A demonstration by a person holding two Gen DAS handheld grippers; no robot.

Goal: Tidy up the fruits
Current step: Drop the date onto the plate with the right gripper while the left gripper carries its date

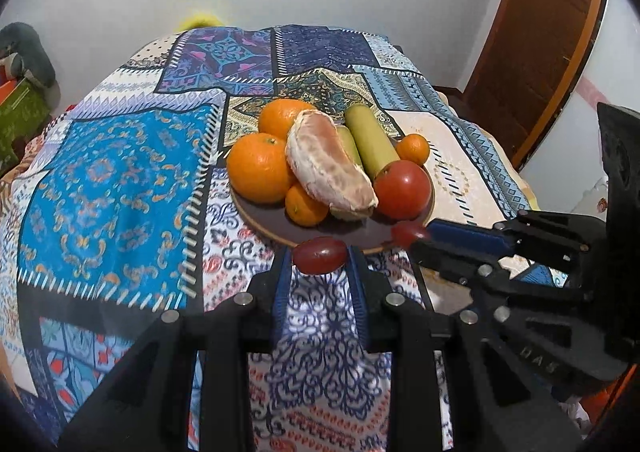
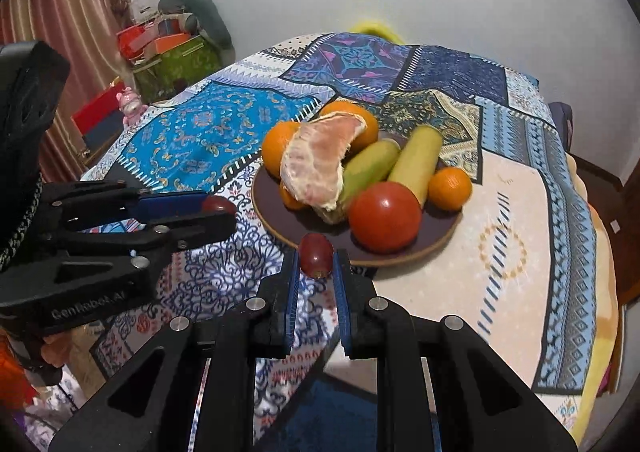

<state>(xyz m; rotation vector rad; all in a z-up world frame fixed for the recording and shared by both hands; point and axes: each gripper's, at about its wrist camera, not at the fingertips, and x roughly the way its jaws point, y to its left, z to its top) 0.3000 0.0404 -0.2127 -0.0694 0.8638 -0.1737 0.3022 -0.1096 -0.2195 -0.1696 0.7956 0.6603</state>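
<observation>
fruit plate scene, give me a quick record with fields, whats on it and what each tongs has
surface: patchwork tablecloth
plate: round dark plate, tan rim
on plate: oranges, peeled pomelo segment, two green-yellow cylindrical pieces, red tomato
left tongs: shut on a red grape, just short of the plate's near rim
right tongs: shut on a second red grape, also at the near rim
grapes on plate: none seen

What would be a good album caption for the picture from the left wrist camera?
Left hand-held gripper pinching a red grape before a plate piled with oranges, pomelo and a tomato.
</observation>
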